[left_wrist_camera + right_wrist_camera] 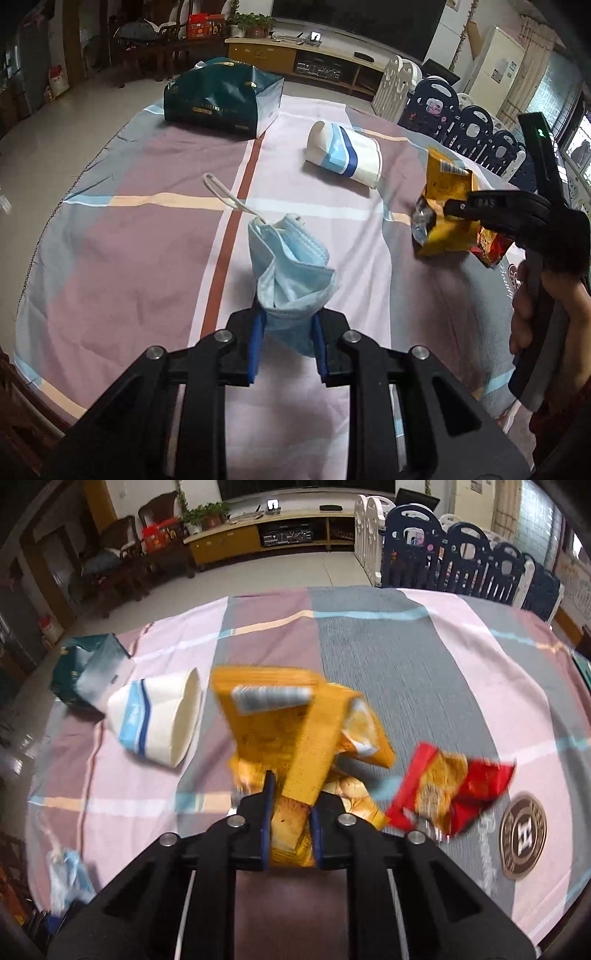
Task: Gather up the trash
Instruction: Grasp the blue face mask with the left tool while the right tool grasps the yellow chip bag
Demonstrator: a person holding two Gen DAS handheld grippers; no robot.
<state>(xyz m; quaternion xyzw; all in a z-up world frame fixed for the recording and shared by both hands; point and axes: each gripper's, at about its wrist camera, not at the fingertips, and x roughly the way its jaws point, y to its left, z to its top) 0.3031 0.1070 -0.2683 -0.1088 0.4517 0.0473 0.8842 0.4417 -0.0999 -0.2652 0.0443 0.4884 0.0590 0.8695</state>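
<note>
Left gripper (pixel 288 325): clenched on the blue face mask (pixel 291 273), which is pinched at its lower fold between the blue pads and held up above the tablecloth (pixel 155 229).
Right gripper (pixel 291 812): narrowed tight on the yellow snack bag (pixel 295 723); the bag's lower end is squeezed between the pads, and the rest is seen standing up in front of them.
Landmark: the paper cup (pixel 343 155), lying on its side on the tablecloth.
Mask: held nearer than the cup, a little to its left; its ear loop (pixel 225 192) is stretched toward the far left.
Snack bag: held to the right of the cup, clear of it.
Red wrapper (pixel 450 794): seen just right of the yellow bag, well right of the cup; whether it is lifted or lying cannot be told.
Dark green gift bag (pixel 221 96): set beyond the cup, to its left.
Hard to make out: the right wrist view is motion-blurred, so print on both wrappers is unreadable; the person's hand (pixel 532 306) is cut off at the frame edge.
</note>
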